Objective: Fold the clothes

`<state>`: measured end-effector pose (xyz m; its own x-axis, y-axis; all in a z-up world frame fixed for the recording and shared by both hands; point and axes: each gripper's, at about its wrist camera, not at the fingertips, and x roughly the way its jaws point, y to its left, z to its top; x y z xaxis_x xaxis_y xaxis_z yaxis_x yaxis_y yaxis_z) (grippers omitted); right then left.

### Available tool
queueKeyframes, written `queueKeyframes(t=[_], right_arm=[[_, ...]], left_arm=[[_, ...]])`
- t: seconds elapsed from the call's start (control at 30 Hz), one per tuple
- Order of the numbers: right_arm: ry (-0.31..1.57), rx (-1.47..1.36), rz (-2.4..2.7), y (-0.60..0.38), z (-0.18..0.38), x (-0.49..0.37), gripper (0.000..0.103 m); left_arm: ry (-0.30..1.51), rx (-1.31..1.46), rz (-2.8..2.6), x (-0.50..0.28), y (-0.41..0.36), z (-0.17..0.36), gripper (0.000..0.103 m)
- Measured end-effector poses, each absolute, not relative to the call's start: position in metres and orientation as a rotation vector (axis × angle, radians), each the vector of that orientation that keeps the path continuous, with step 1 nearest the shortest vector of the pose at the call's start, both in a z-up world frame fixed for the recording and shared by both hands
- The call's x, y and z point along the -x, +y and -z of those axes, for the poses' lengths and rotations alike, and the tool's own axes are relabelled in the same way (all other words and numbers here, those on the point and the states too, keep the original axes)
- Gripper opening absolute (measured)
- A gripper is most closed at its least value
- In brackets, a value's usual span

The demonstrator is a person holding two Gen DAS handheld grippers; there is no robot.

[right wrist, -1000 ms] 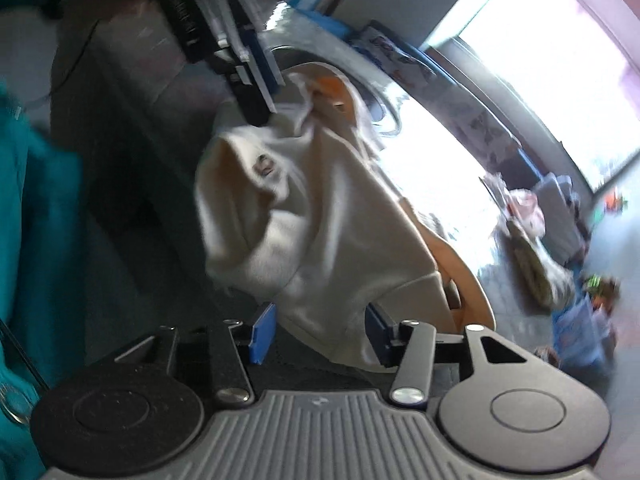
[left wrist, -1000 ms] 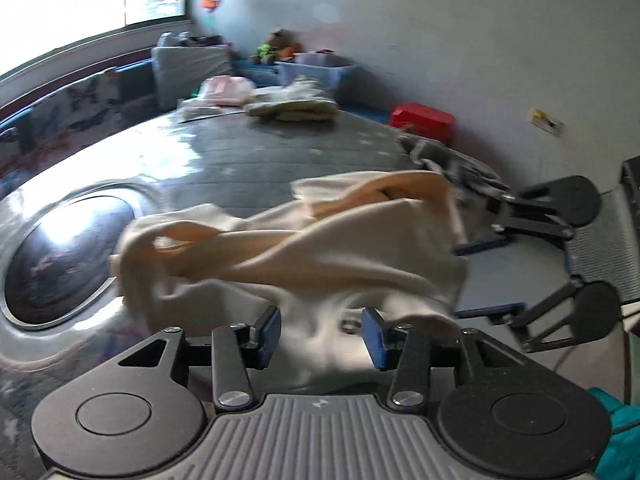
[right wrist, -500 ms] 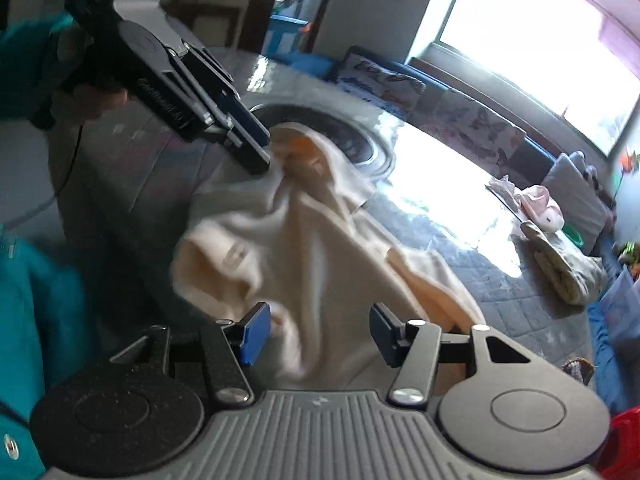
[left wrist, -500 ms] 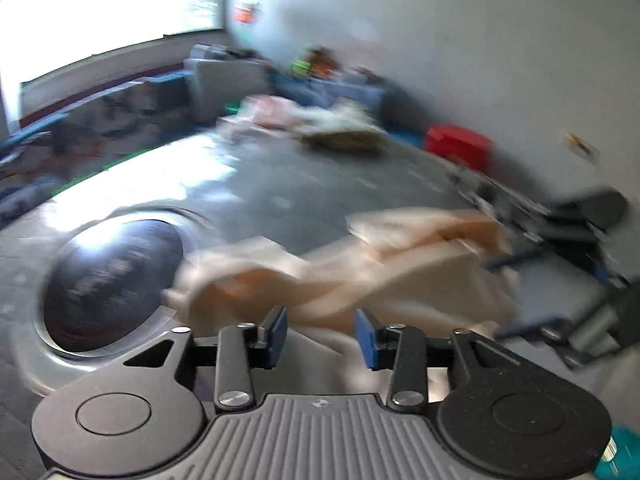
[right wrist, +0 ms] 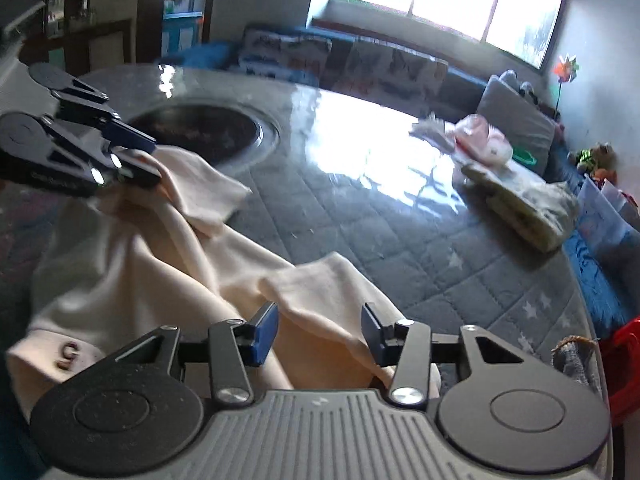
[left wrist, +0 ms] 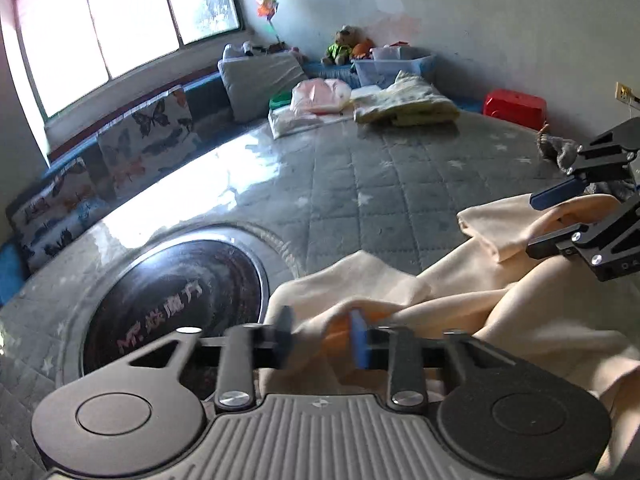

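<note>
Spreading the cream garment (left wrist: 472,292) out across the grey quilted table (left wrist: 360,184), no longer bunched in the air as a second ago (flatter now). Holding fabric between parted fingers of left gripper (left wrist: 320,340) and right gripper (right wrist: 318,334); clamping unclear.

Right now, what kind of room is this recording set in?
Likely a home living or play room: butterfly-print cushions under a wide window, stuffed toys in the corner, and a round quilted grey table with laundry.
</note>
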<state>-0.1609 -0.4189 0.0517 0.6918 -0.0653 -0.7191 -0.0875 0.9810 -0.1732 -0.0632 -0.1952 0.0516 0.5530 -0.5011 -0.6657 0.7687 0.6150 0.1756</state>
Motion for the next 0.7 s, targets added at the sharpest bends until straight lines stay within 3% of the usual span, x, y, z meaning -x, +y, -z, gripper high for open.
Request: queueKeyframes(t=[0.03, 0.1, 0.3, 0.43, 0.7], right_arm=[[0.823, 0.205, -0.011, -0.421, -0.048, 0.159, 0.035], [0.831, 0.212, 0.004, -0.423, -0.044, 0.159, 0.012], [0.773, 0.302, 0.275, -0.436, -0.041, 0.166, 0.007], [0.797, 0.271, 0.395, -0.457, -0.039, 0.172, 0.009], [0.728, 0.17, 0.204, -0.43, -0.057, 0.193, 0.041]], left_arm=[[0.615, -0.477, 0.78, 0.061, -0.193, -0.051, 0.016], [0.621, -0.449, 0.754, 0.057, -0.186, -0.051, 0.01], [0.665, -0.29, 0.612, 0.038, -0.149, -0.057, 0.008], [0.698, -0.171, 0.517, 0.029, -0.11, -0.06, 0.007], [0.779, -0.042, 0.368, 0.039, -0.043, -0.041, 0.005]])
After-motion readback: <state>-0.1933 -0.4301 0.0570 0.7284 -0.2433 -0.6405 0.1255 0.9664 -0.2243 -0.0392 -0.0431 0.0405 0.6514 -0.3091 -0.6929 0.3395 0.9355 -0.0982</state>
